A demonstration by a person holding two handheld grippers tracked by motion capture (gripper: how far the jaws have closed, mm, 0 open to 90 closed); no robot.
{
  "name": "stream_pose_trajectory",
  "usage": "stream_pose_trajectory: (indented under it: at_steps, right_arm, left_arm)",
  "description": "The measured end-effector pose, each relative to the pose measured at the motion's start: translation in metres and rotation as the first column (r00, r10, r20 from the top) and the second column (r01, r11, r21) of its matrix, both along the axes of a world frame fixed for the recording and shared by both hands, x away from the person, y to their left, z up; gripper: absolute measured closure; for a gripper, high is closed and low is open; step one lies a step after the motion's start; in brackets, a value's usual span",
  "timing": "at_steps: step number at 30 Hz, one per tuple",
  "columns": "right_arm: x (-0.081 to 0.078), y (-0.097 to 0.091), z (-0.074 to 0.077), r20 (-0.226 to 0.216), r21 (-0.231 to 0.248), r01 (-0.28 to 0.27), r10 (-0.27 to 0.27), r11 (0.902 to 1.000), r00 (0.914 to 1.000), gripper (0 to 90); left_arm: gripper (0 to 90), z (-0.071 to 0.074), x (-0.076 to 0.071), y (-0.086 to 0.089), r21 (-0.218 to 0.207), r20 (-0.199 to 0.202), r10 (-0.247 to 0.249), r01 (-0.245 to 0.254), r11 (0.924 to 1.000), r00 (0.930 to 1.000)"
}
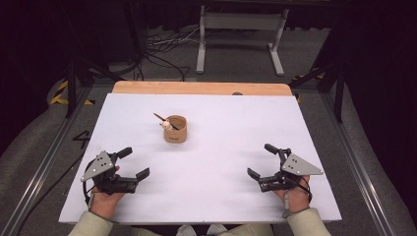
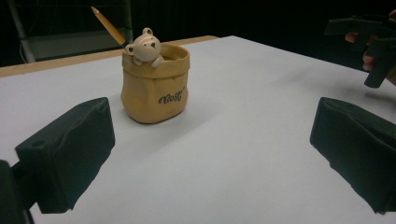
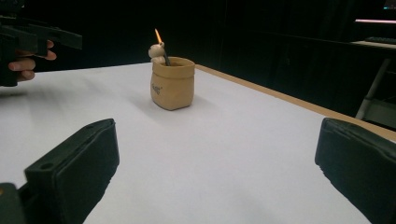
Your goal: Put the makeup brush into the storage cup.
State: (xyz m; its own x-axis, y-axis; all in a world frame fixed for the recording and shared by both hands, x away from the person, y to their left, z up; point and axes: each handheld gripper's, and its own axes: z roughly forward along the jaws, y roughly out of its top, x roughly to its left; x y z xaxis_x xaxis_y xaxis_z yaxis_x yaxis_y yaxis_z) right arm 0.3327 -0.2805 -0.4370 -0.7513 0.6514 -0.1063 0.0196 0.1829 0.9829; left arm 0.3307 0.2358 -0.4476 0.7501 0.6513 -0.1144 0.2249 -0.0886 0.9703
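High view: a tan pot (image 1: 175, 129) stands at the middle of the white counter (image 1: 221, 167), a little above centre of the frame, with a small bear figure (image 1: 167, 125) on its rim and a pencil (image 1: 160, 118) leaning out toward the upper left. Left tool (image 1: 134, 163) rests at the lower left, jaws spread wide, holding nothing. Right tool (image 1: 262, 161) rests at the lower right, jaws equally wide apart and empty. Both sit well apart from the pot. Left gripper view puts the pot (image 2: 155, 84) in the upper left, between the two black jaws; right gripper view shows it (image 3: 172, 83) above centre.
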Motion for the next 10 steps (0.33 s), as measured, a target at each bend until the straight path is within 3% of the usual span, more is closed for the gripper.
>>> stream_pose_trajectory:
  at_steps: [10]
  right_arm:
    - [0.0014, -0.0014, 0.0008, 0.002, 0.006, -0.011, 0.011, 0.9999, 0.9999, 0.0]
  left_arm:
    - [0.4, 0.0, 0.0006, 0.0005, -0.006, -0.004, 0.003, -0.003, 1.0, 1.0]
